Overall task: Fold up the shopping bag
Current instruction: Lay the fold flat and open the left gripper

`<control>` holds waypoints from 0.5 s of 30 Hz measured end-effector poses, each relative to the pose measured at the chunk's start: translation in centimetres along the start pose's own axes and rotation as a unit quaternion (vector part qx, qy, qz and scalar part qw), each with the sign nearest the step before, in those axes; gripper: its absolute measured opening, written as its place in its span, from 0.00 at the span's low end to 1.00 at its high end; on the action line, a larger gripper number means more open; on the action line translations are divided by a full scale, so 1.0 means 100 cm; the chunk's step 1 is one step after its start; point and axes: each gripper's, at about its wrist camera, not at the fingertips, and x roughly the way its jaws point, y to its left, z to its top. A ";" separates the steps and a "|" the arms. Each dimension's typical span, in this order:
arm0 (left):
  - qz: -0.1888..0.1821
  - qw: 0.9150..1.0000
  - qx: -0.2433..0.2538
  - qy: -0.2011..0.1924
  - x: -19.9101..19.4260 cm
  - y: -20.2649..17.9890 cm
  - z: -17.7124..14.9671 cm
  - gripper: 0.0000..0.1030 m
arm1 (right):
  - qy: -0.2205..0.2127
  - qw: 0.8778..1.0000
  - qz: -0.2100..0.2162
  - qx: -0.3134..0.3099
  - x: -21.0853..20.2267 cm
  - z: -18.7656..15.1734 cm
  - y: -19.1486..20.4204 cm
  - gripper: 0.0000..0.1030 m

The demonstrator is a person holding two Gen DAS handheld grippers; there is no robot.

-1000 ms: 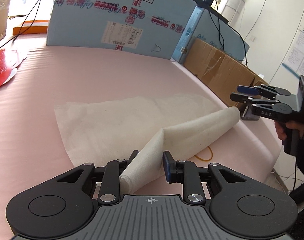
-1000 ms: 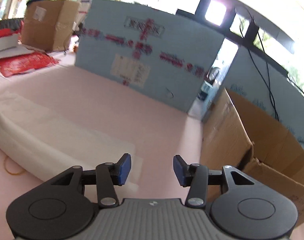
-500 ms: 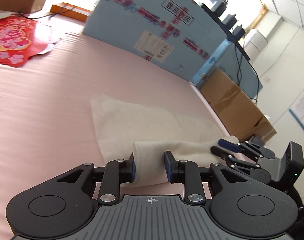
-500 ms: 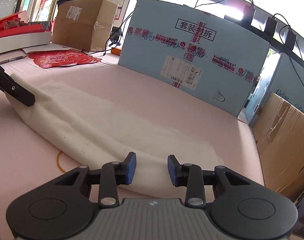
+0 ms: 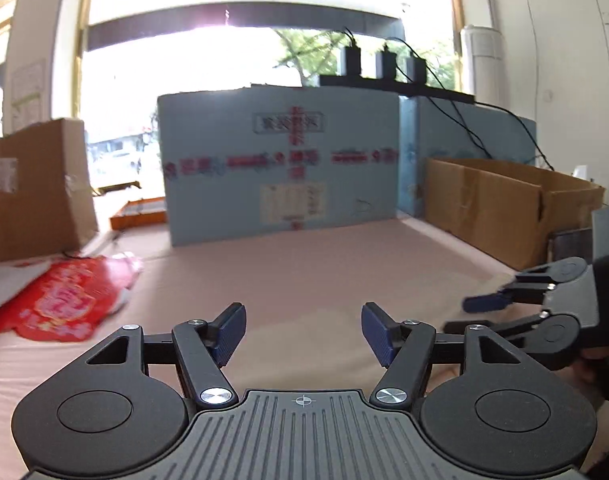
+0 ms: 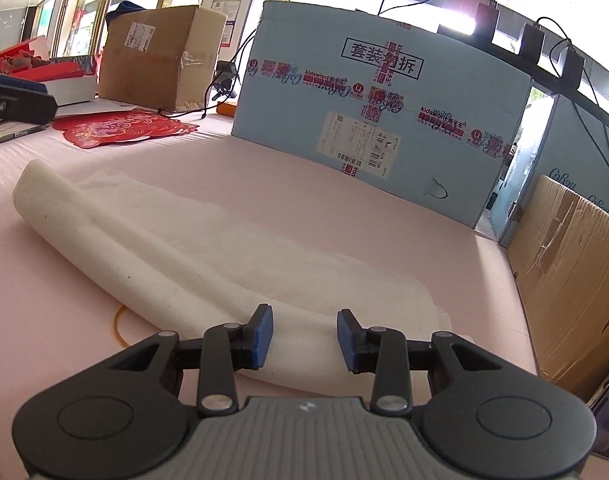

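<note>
The white fabric shopping bag [image 6: 152,240] lies as a long folded-over roll on the pink padded surface [image 6: 344,208]. It shows only in the right wrist view. My right gripper [image 6: 304,338] sits low over the bag's near right end. Its blue pads stand apart on either side of the fold and do not pinch the cloth. My left gripper [image 5: 304,330] is lifted clear of the bag, its jaws opening with nothing between them. In the left wrist view the right gripper [image 5: 476,312] shows at the right edge.
A large blue box [image 6: 384,80] closes off the back of the surface. An open brown carton [image 6: 576,280] stands along the right edge. A red paper cut-out [image 6: 120,126] and another carton [image 6: 160,56] are at the back left. A yellow rubber band [image 6: 118,328] lies beside the bag.
My left gripper let go of the bag's left end, opened, rose and tipped upward, so the bag left its view. My right gripper came down onto the bag's right end and stayed there.
</note>
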 end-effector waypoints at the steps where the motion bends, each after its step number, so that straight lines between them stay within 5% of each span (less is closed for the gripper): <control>1: -0.017 1.000 -0.011 0.016 0.011 -0.004 -0.003 0.37 | 0.000 1.000 0.001 0.003 0.000 0.000 0.000 0.37; 5: -0.011 0.997 -0.036 0.068 0.039 -0.004 -0.018 0.32 | -0.001 1.000 0.005 0.012 0.001 0.000 -0.003 0.37; 10: 0.021 0.997 -0.015 0.071 0.038 -0.010 -0.030 0.32 | 0.004 0.999 0.014 0.039 -0.001 -0.003 -0.016 0.45; 15: 0.051 0.996 0.028 0.062 0.038 -0.019 -0.034 0.45 | 0.016 0.998 -0.038 0.043 -0.010 -0.014 -0.041 0.50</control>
